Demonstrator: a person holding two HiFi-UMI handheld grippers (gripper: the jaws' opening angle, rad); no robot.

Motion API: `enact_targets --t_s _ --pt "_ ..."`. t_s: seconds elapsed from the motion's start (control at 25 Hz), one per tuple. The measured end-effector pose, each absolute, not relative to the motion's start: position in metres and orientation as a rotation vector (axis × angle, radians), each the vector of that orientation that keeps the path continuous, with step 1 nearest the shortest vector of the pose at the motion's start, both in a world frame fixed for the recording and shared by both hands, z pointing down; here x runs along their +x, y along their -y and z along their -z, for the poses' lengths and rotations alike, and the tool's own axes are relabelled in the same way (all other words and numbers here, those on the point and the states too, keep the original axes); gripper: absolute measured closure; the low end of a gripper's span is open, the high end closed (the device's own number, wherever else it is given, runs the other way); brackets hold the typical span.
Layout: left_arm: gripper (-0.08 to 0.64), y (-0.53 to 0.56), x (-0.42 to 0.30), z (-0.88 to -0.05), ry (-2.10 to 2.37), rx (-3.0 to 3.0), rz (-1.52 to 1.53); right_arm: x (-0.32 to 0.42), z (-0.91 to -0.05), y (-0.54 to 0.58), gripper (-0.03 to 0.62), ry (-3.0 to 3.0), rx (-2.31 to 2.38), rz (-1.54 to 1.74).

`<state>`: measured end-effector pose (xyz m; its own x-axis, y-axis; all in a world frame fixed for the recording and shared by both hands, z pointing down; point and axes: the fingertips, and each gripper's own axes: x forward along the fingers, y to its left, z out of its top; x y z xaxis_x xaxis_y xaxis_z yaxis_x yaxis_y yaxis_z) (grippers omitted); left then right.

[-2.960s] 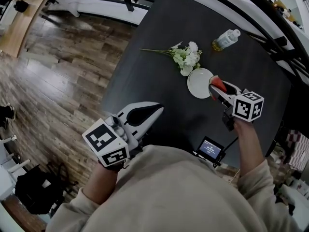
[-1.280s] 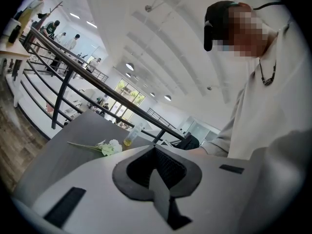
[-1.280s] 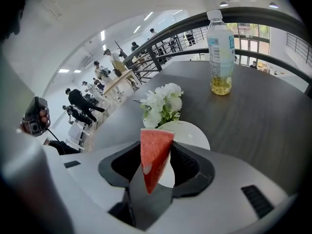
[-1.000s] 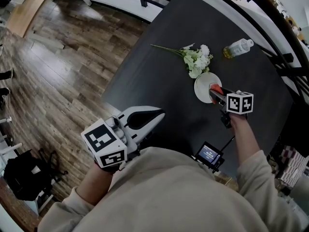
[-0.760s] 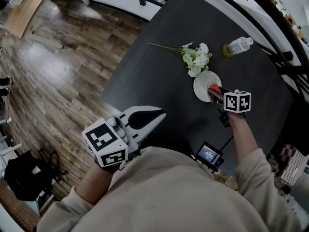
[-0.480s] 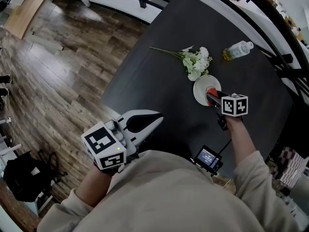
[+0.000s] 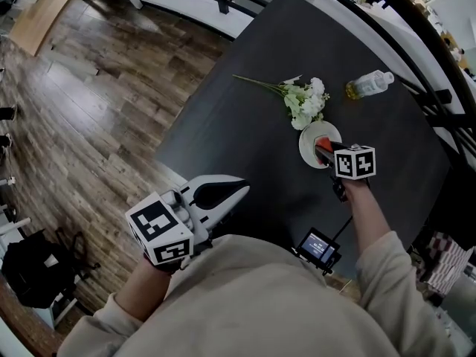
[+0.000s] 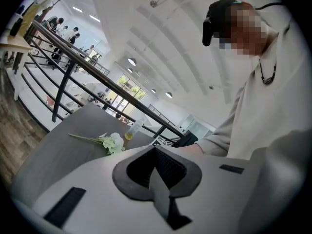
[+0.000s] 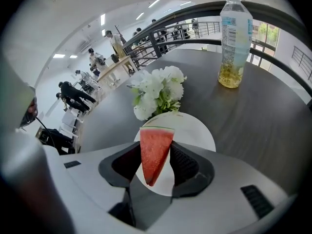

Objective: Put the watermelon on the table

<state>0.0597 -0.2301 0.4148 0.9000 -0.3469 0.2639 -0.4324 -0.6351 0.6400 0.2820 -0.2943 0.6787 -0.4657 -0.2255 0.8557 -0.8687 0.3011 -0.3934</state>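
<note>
A red watermelon wedge (image 9: 155, 152) with a thin green rind is pinched between the pads of my right gripper (image 9: 156, 156), which is shut on it. The rind faces away and the point faces back toward the gripper. Right behind the wedge lies a white plate (image 9: 195, 130) on the dark table (image 7: 245, 125). From the head view, the right gripper (image 7: 322, 149) points steeply down over the plate's (image 7: 311, 136) near edge. Whether the wedge touches the plate I cannot tell. My left gripper (image 7: 239, 190) hangs shut and empty at the table's near left edge, and its pads (image 8: 161, 162) meet.
A bunch of white flowers (image 7: 306, 99) lies just beyond the plate. Farther back at the right, a clear bottle (image 7: 368, 85) with yellowish liquid is on the table. A small screen device (image 7: 318, 248) sits by the near edge. A black railing borders the far side.
The right gripper has sunk a little with the watermelon wedge, closer over the plate. The left gripper has stayed where it was.
</note>
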Motion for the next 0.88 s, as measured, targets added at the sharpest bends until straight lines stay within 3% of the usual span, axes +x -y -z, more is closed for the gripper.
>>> enact_targets --t_s 0.88 --pt "0.554 0.229 0.046 -0.424 0.529 2.285 -0.162 0.279 -0.695 0.311 0.399 1.769 0.949 -1.153"
